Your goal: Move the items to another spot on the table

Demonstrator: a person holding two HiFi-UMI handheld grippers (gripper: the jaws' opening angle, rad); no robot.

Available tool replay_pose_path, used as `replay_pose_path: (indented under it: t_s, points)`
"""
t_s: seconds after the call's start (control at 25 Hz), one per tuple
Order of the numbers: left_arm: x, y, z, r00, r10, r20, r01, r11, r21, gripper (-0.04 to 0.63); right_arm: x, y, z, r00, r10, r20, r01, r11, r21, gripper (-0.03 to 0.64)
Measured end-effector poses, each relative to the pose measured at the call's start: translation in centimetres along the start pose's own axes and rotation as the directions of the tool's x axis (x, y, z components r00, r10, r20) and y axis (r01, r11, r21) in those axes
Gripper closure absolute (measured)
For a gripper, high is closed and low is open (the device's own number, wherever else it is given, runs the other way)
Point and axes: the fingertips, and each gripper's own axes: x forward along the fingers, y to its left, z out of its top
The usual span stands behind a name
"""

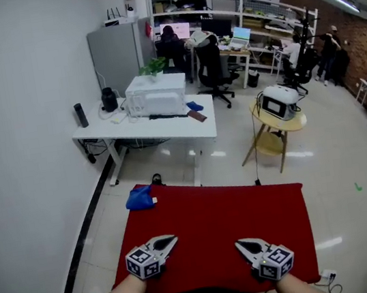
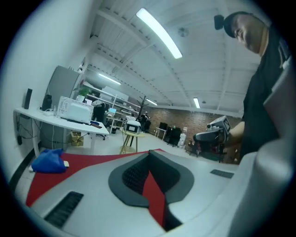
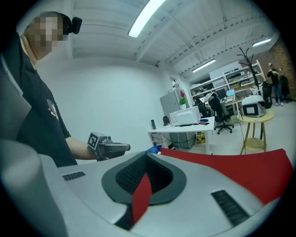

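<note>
Open-plan workshop, white walls and pale floor; long white desk [image 1: 182,126] well beyond both tongs, outside the task.

Item 1. Red cloth-covered table [image 1: 213,224], rectangular, lying under and ahead of both tongs. It looks bare except for item 4.

Item 2. Left tongs [image 1: 168,241], grey with a marker cube, held low at the table's near edge. Jaws together, nothing between them.

Item 3. Right tongs [image 1: 245,245], same make, level with the left pair and well apart from it. Jaws likewise together, empty.

Item 4. Crumpled blue fabric bundle [image 1: 139,197], soft and lumpy, on the table's far left corner. It lies ahead of the left tongs and slightly to their left, well apart; from the right tongs it is ahead and far left. Left hand judged nearer. Long axis roughly across the table, though the heap is too rumpled to be sure.

Item 5. Small pale tab [image 2: 66,164], touching the bundle's right side; nature unclear.
</note>
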Motion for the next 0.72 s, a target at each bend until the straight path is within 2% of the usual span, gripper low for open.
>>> replay_pose_path:
  t_s: [0.08,0.16,0.28,0.44,0.52,0.72]
  points:
    - [-0.6,-5.0,0.0,0.997,0.015,0.080,-0.009,0.997,-0.072,0.603,-3.8,1.2,-0.3,0.999,0.039,0.008,-0.039,0.999,-0.002,0.624]
    - [-0.9,-9.0,0.0,0.992,0.022,0.120,-0.009,0.995,-0.102,0.603,-7.0,2.0,-1.1,0.997,0.075,0.016,-0.075,0.997,0.003,0.624]
    - [-1.0,-14.5,-0.1,0.994,-0.011,0.109,0.020,0.997,-0.081,0.603,-10.4,2.8,-2.9,0.995,0.104,-0.002,-0.104,0.994,0.026,0.624]
    - [-2.4,-20.5,-0.5,0.992,-0.088,0.085,0.096,0.992,-0.084,0.603,-12.8,4.4,-4.8,0.996,0.089,0.013,-0.090,0.992,0.085,0.624]
    - [-3.7,-22.4,-0.2,0.989,-0.124,0.084,0.131,0.988,-0.084,0.603,-13.5,6.1,-5.0,0.995,0.091,0.034,-0.094,0.991,0.094,0.624]
    - [-7.5,-24.3,-0.7,0.973,-0.225,0.049,0.224,0.974,0.015,0.603,-12.9,11.1,-6.1,0.997,0.058,0.041,-0.062,0.992,0.109,0.624]
